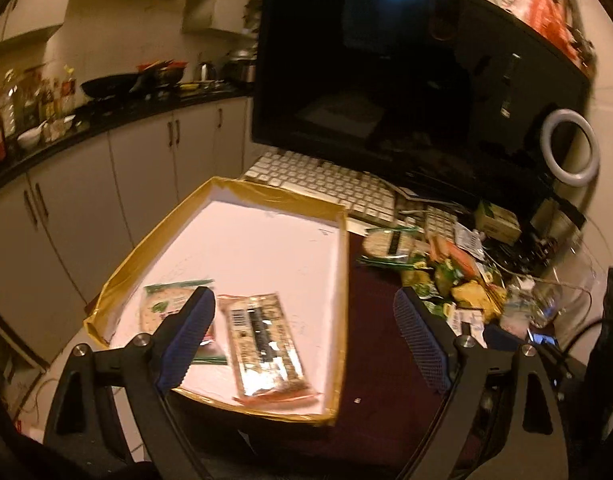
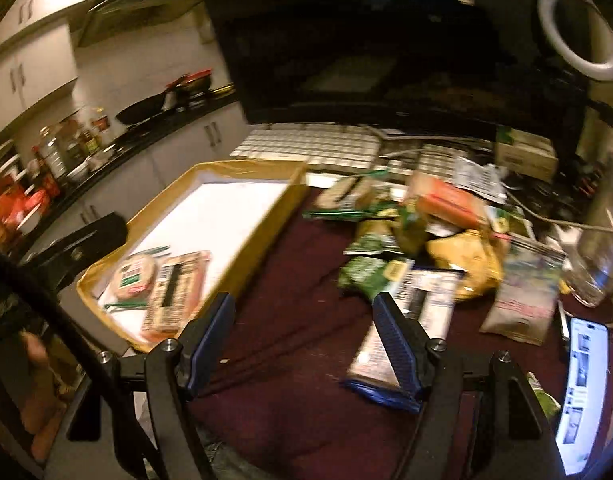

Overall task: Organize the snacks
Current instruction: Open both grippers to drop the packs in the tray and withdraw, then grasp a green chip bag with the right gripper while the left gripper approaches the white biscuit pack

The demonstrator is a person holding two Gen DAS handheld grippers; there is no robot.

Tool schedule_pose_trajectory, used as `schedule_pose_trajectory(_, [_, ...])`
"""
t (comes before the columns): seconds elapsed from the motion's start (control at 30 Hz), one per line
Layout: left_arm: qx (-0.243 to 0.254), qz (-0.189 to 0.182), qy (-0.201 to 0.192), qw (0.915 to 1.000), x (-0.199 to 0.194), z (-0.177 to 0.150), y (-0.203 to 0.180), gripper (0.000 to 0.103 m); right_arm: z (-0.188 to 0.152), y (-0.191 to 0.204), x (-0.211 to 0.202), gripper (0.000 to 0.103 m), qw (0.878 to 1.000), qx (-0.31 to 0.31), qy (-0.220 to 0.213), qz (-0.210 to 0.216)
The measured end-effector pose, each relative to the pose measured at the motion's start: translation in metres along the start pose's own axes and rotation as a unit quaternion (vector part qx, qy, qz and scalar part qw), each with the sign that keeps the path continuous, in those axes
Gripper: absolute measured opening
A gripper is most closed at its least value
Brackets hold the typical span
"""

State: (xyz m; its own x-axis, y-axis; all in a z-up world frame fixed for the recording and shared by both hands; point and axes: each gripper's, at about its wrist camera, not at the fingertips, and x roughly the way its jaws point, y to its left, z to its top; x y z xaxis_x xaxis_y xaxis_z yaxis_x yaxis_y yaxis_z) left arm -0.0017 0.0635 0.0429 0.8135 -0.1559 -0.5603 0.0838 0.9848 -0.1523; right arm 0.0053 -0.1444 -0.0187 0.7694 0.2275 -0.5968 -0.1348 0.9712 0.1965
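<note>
Sorting is underway: two packets are already lying in the tray [image 1: 338,240], and the rest are waiting in the pile [image 2: 446,240] on the maroon cloth [image 2: 290,320]. By my reading, this is the gap between one drop and the next pick.

The left gripper [image 1: 304,340] is hanging over the tray's near end with jaws standing wide and nothing between them. The right gripper [image 2: 302,344] is hovering over the cloth, jaws parted and empty too, though less widely.

In the left wrist view the tray is filling the frame from 7 to 12 o'clock, and the pile is sitting at 3 o'clock. In the right wrist view the tray is lying at 9 to 10 o'clock and the pile at 1 to 2 o'clock.

The bar [image 1: 264,348] in the tray is lying flat, its long axis running from 11 to 5 o'clock in the left view, roughly along the tray's length. The round packet [image 1: 162,304] is lying just beside it at the bar's 9 o'clock; whether they are touching is unclear.

The blue-edged packet [image 2: 406,320] is the nearest loose one, lying flat with its long axis running from 1 to 7 o'clock, partly behind the right gripper's right finger. The next move is probably calling for the right gripper to shift toward 2 o'clock and straddle that packet across its short side.
</note>
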Motion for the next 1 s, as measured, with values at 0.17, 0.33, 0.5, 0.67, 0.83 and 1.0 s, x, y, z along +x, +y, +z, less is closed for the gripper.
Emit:
schedule_pose_trajectory(0.17, [0.029, 0.003, -0.011, 0.9995, -0.005, -0.004, -0.017, 0.091, -0.001, -0.014, -0.003, 0.072, 1.000, 0.017, -0.001, -0.011])
schedule_pose_trajectory(0.33, [0.033, -0.001, -0.006, 0.9994, -0.007, -0.010, -0.022, 0.091, -0.004, -0.014, -0.008, 0.072, 1.000, 0.009, -0.012, -0.018])
schedule_pose_trajectory(0.5, [0.048, -0.007, -0.007, 0.9988, -0.007, -0.012, -0.031, 0.091, -0.003, -0.012, -0.008, 0.071, 1.000, 0.006, -0.013, -0.013])
schedule_pose_trajectory(0.67, [0.054, -0.014, -0.003, 0.9984, -0.008, -0.014, -0.034, 0.091, 0.000, -0.023, -0.009, 0.071, 1.000, 0.019, -0.006, 0.012])
schedule_pose_trajectory(0.83, [0.055, -0.019, -0.002, 0.9983, -0.009, -0.016, -0.035, 0.091, 0.004, -0.037, -0.016, 0.071, 0.999, 0.023, 0.000, 0.037])
schedule_pose_trajectory(1.0, [0.062, -0.026, 0.004, 0.9977, -0.006, -0.017, -0.039, 0.091, 0.004, -0.046, -0.017, 0.071, 0.999, 0.008, 0.022, 0.040])
